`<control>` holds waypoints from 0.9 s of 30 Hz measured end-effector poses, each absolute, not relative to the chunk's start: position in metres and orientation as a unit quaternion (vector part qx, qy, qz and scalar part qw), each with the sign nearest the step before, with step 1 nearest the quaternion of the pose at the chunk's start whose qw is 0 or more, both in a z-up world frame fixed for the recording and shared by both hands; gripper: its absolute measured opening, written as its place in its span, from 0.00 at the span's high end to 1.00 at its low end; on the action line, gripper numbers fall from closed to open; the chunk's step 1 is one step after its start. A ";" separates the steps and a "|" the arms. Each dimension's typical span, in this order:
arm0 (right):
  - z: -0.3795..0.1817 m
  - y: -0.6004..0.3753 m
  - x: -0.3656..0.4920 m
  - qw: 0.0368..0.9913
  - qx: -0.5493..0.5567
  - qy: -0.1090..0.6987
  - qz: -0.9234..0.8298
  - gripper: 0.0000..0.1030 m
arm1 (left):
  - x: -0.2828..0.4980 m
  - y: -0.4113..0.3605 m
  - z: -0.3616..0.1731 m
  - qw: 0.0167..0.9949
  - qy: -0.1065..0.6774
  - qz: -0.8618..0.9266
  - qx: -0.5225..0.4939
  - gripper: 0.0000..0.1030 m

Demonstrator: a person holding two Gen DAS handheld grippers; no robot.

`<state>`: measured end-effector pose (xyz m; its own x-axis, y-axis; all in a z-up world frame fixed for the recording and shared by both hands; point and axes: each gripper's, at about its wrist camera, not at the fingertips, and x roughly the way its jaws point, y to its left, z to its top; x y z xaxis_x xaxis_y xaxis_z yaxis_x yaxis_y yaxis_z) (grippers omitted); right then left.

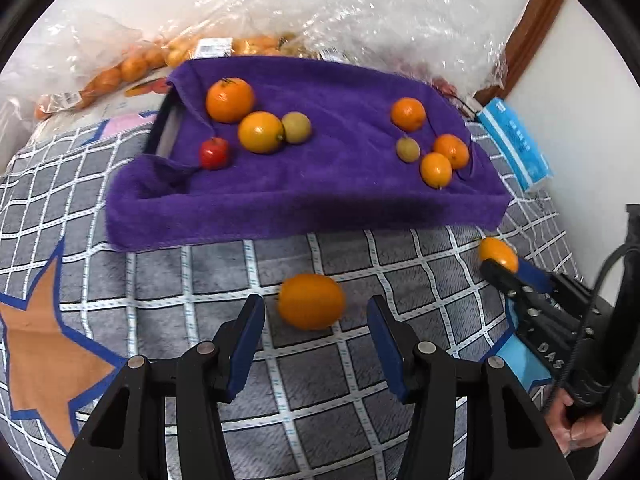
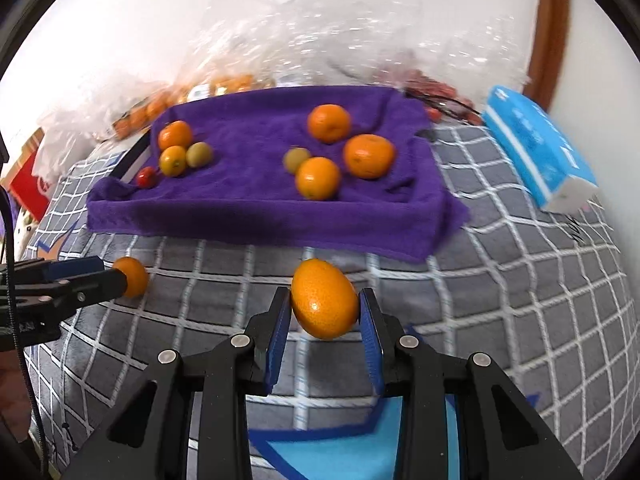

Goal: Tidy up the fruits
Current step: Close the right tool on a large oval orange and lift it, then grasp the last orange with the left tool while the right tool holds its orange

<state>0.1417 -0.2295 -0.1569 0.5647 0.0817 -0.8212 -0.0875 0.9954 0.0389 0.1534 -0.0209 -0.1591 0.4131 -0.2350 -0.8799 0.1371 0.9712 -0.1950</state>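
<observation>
1. Left wrist view: your left gripper point(image 1: 316, 338) points down at the grey checked blanket point(image 1: 200, 280) with its blue-padded fingers point(image 1: 248, 344) spread and holding nothing. A smooth oval orange fruit point(image 1: 311, 301) lies on the blanket just ahead of the tips, touching neither pad.
2. Behind it, a purple towel draped over a tray point(image 1: 304, 184) carries two groups of fruit: on its left a large orange, a yellow-orange fruit, a small green one and a small red one point(image 1: 214, 153); on its right three small oranges and another green fruit.
3. At the right edge, your right gripper point(image 1: 516, 276) grips a second orange fruit point(image 1: 496, 252), and your hand point(image 1: 576, 420) grasps its handle.
4. Right wrist view: your right gripper point(image 2: 325, 312) has both pads against an oval orange fruit point(image 2: 324, 298), pinching it above the blanket point(image 2: 500, 300), just in front of the towel's near edge point(image 2: 260, 220).
5. At the left edge, your left gripper's fingers point(image 2: 96, 280) reach towards the other orange fruit point(image 2: 134, 276), which lies on the blanket.
6. A blue tissue pack point(image 2: 540, 148) lies to the right of the towel.
</observation>
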 end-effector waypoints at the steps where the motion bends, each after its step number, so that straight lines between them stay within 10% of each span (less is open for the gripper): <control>1: -0.156 -0.232 0.141 0.885 -0.002 0.464 0.045 0.67 | 0.155 -0.022 -0.161 0.838 0.532 -0.110 -0.046 0.51; 27: -0.128 -0.244 0.124 0.895 0.014 0.445 0.026 0.67 | 0.154 -0.021 -0.142 0.841 0.528 -0.104 -0.045 0.66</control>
